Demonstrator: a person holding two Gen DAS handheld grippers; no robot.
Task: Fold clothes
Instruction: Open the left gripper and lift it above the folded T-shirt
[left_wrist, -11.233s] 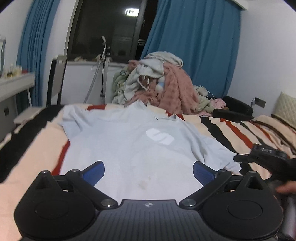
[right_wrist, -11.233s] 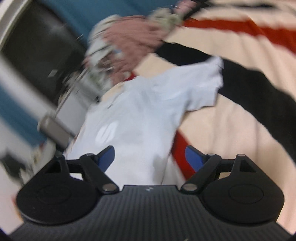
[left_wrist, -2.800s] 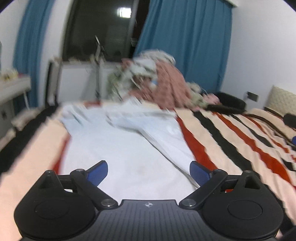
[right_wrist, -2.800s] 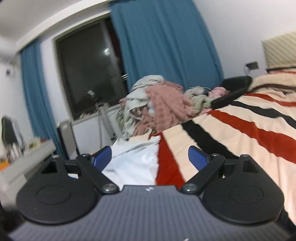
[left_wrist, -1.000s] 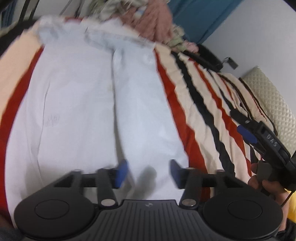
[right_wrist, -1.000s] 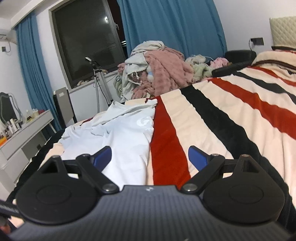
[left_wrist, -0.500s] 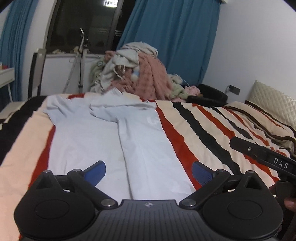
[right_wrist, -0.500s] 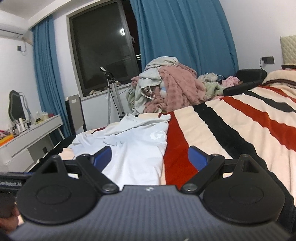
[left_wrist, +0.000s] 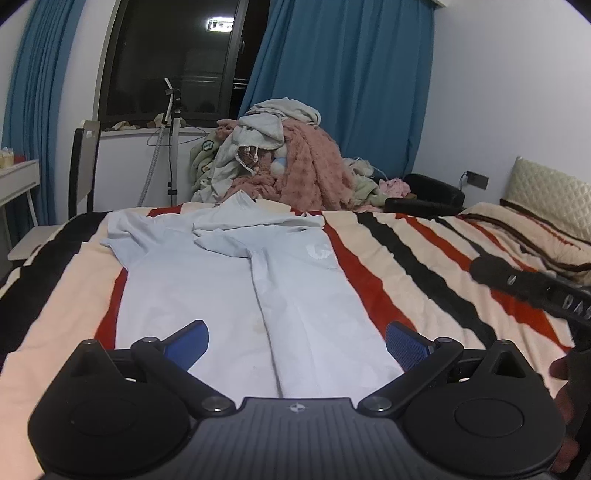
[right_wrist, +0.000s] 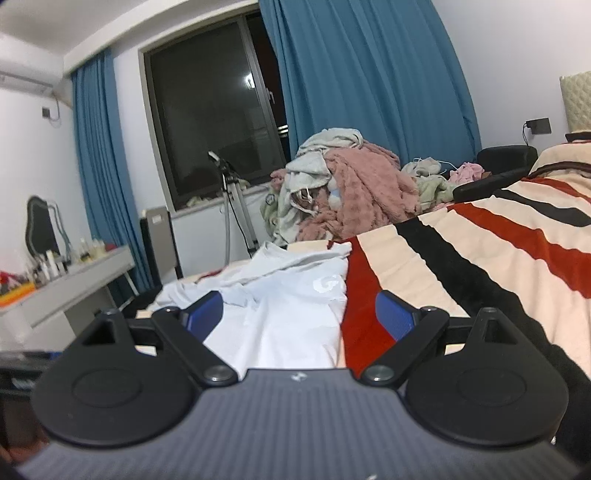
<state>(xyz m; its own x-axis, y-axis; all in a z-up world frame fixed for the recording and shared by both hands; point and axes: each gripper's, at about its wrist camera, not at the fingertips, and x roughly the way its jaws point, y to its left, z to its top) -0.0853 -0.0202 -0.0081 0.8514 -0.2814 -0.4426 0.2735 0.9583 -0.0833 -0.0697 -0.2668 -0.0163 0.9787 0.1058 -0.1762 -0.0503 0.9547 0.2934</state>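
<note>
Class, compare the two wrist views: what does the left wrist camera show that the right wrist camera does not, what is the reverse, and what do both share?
Only the left wrist view shows the other gripper's black body at its right edge, the person's hand beside it, and the whole near hem of the light blue T-shirt.

Only the right wrist view shows the dressing table with bottles and the mirror.

Both show the T-shirt with one side folded over, the striped blanket, the laundry pile, the blue curtains, the tripod, and open, empty fingers.

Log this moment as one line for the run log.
left gripper: open, empty | right gripper: open, empty | t-shirt: flat on striped blanket, one side folded in | next: likely other side
</note>
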